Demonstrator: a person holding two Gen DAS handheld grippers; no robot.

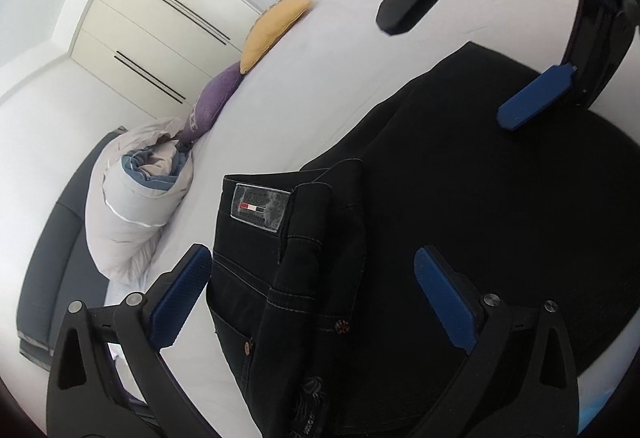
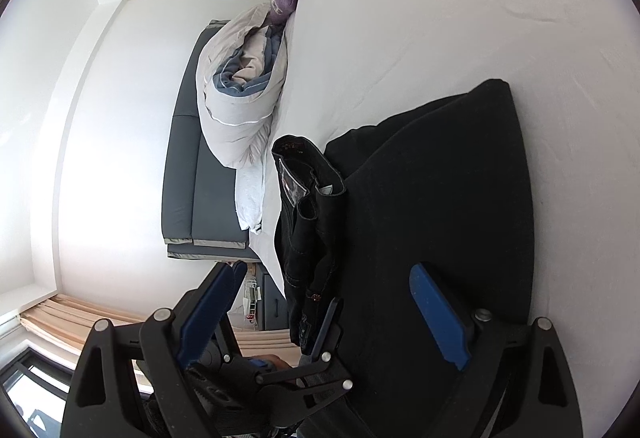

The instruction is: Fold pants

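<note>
The black pants lie on the white bed, already doubled over into a broad dark slab. The waistband end, with its grey patch, belt loops and copper rivets, sits toward the bed's edge nearest the rolled duvet; the rest spreads away across the sheet. In the right wrist view the pants show the same way, waistband bunched and standing a little proud at the bed's edge, the flat part reaching inward over the mattress.

The left gripper hangs over the waistband with its blue pads wide apart, one pad off the cloth over the sheet, the other over the black fabric. It grips nothing. The right gripper appears at the top of the left view, above the far end of the pants, its fingers also spread. In its own view the right gripper is likewise agape, one pad above the dark cloth, the other out past the bed's edge, with the left gripper's black frame just below and between them.

Along the bed's far edge beyond the duvet rest a purple cushion and a yellow cushion. A grey headboard stands against the white wall, and a pale wardrobe with dark handle slots lies beyond.
</note>
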